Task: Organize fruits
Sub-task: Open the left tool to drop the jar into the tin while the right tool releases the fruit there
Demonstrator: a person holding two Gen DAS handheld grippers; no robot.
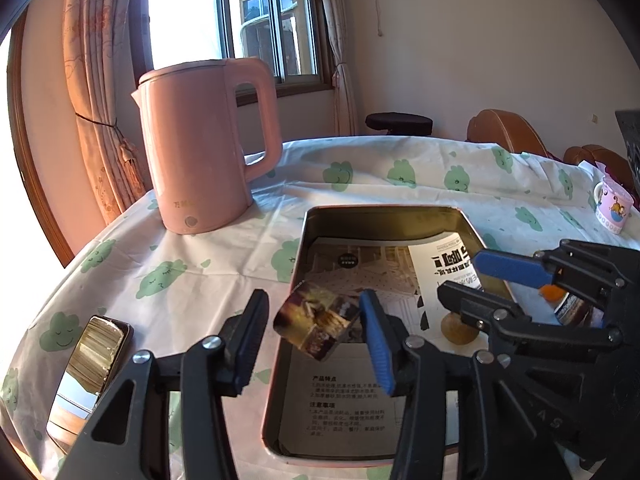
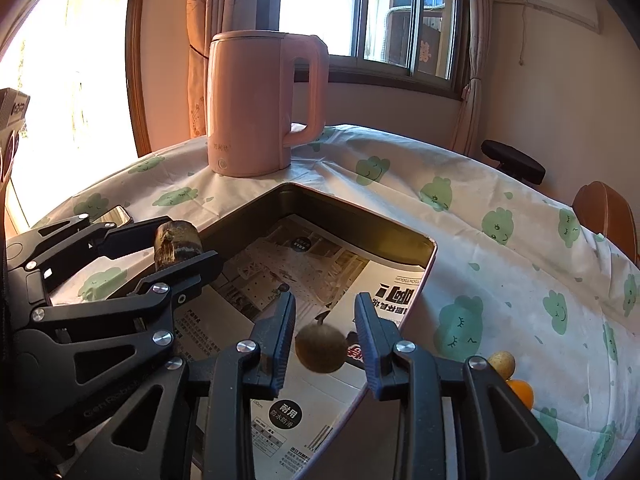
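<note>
A rectangular metal tin (image 1: pixel 308 236) (image 2: pixel 352 208) lined with printed paper lies on the table. A round brown fruit (image 2: pixel 321 347) (image 1: pixel 459 330) lies in it, between the spread fingers of my right gripper (image 2: pixel 325 340), which is open around it without touching. My left gripper (image 1: pixel 310 340) is open; a small dark cylinder-shaped piece (image 1: pixel 318 322) (image 2: pixel 176 245) sits between its fingers against the right pad, at the tin's left rim. Whether it is gripped I cannot tell. A yellow fruit (image 2: pixel 501 362) and an orange fruit (image 2: pixel 520 392) lie on the cloth right of the tin.
A pink electric kettle (image 1: pixel 204 144) (image 2: pixel 260 104) stands behind the tin. A phone (image 1: pixel 88 364) lies at the left on the cloud-print tablecloth (image 1: pixel 400 176). A pink mug (image 1: pixel 614 206) stands far right. Chairs and a stool stand beyond the table's far edge.
</note>
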